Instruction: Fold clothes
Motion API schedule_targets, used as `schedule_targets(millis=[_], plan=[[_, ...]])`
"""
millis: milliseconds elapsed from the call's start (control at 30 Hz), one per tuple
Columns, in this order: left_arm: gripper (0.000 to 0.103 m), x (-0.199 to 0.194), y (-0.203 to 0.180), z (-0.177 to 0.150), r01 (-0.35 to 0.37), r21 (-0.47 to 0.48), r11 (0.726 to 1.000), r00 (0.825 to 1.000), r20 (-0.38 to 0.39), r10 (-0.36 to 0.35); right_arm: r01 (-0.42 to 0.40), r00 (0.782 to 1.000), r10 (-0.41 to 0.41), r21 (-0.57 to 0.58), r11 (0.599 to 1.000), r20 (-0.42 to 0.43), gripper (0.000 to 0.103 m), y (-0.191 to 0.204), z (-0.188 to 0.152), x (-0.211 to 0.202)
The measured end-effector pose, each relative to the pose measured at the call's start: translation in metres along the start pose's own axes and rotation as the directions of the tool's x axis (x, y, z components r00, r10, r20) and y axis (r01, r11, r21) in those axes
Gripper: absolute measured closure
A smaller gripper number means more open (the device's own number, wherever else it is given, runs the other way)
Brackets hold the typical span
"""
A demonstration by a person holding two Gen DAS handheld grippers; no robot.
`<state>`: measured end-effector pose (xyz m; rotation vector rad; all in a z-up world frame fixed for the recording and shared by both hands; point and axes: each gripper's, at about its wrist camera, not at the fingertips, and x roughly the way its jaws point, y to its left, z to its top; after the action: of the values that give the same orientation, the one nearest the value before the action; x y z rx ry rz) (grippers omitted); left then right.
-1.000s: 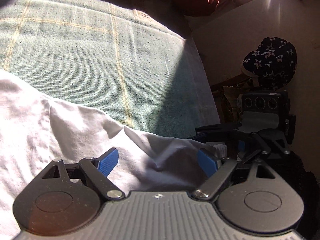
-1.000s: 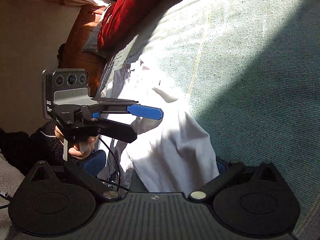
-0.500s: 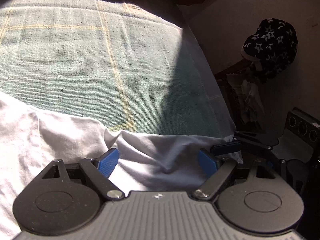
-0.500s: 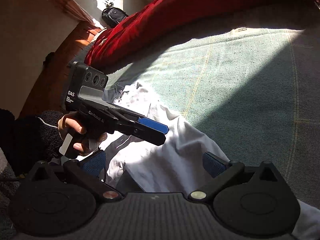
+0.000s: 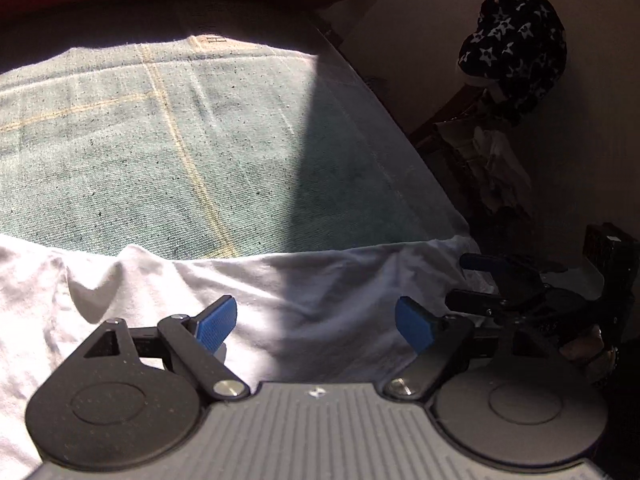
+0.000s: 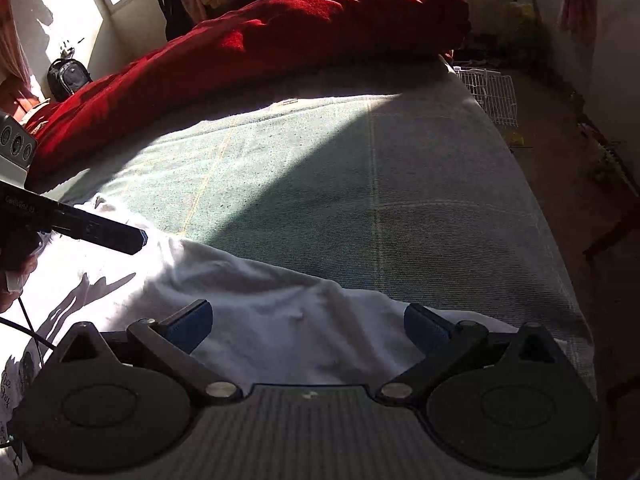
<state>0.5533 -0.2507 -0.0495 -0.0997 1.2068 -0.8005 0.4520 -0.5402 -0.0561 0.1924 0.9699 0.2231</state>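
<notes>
Bed (image 6: 360, 184) with green cover carries the white shirt (image 5: 304, 292), spread along the near edge, wrinkled. Its long axis runs left-right across both my views; which end is the collar I can't tell. My left hand-held gripper (image 5: 316, 320) and right hand-held gripper (image 6: 308, 322) both hover low over the far hem, jaws apart, nothing clamped. Could be pre-fold smoothing or mid-fold; the views don't settle it. Any next grab needs both pinching the same edge evenly.

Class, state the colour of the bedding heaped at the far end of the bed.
Deep red; the heaped blanket shows best in the right wrist view.
</notes>
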Motion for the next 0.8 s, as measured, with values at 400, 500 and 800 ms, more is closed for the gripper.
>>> schedule_targets(millis=[400, 500, 800], plan=[[0.017, -0.024, -0.003, -0.044, -0.029, -0.039, 0.999, 1.0, -0.006, 0.029, 0.184, 0.982, -0.174, 0.181, 0.966, -0.069, 0.0, -0.033, -0.027, -0.008], [0.017, -0.016, 0.002, -0.056, -0.026, -0.086, 0.996, 0.999, -0.041, 0.022, 0.194, 0.981, -0.183, 0.193, 0.962, -0.069, 0.0, -0.025, -0.029, -0.004], [0.015, -0.058, 0.046, -0.019, -0.122, -0.127, 0.984, 0.977, 0.161, 0.142, 0.183, 0.983, -0.183, 0.027, 0.983, -0.016, 0.0, 0.02, -0.021, -0.017]])
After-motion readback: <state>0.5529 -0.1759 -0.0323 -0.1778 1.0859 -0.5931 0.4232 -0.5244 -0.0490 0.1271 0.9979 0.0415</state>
